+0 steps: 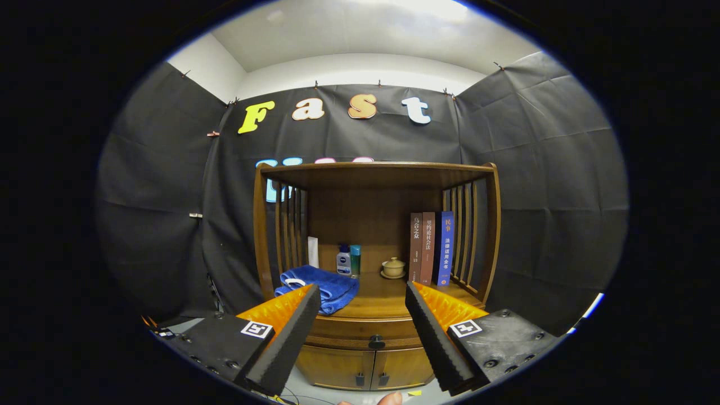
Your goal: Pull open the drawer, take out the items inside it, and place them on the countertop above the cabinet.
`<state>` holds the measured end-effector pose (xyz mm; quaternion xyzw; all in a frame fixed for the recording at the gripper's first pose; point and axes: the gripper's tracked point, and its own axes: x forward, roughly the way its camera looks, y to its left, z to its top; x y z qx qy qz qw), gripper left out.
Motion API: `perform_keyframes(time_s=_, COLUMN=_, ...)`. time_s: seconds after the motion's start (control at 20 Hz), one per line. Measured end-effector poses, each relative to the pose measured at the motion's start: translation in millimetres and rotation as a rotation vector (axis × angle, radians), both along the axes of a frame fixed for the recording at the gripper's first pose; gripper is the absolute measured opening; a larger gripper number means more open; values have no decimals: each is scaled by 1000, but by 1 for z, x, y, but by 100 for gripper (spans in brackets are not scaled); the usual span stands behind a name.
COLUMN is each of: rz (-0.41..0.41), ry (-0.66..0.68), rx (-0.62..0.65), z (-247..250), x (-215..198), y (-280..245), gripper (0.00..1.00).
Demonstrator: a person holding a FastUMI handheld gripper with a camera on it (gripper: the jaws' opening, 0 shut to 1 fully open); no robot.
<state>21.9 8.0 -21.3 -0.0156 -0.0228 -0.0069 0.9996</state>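
Two fingers of the tongs stand wide apart with nothing between them, pointing at a wooden cabinet that stands against the black cloth wall.

Going from the left: the cabinet's left side is a row of upright slats. Just inside them, a folded blue towel lies on the desk, the countertop above the cabinet's lower part; the tip of the left finger overlaps the towel's front edge in the view. Behind the towel a white upright thing leans near the slats; what it is cannot be told. Next to it, toward the back panel, stand a small white bottle with a blue label and, touching or just beside it, a teal bottle. Further right sits a small lidded cup on a saucer, apart from the bottles. Right of the cup stand three upright books, two brown and one blue, pressed together against the right-hand slats.

Below the desk's curved front edge, the drawer is closed, its dark knob lying between the two fingers and just ahead of them. Under the drawer are two cabinet doors, shut, each with a small dark handle near the middle seam. The right finger covers the drawer's right end. A fingertip of the person shows beneath the doors.
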Motion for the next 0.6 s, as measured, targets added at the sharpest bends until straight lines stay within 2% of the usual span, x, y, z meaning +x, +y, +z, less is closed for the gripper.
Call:
perform_keyframes(time_s=0.2, rz=3, ry=9, rx=-12, z=-42, x=32, y=5, gripper=99)
perform_keyframes(time_s=0.35, rz=0, ry=49, rx=26, z=-91, x=59, y=5, gripper=98)
perform_keyframes(time_s=0.6, rz=-36, ry=133, rx=9, z=-180, x=103, y=-13, gripper=99)
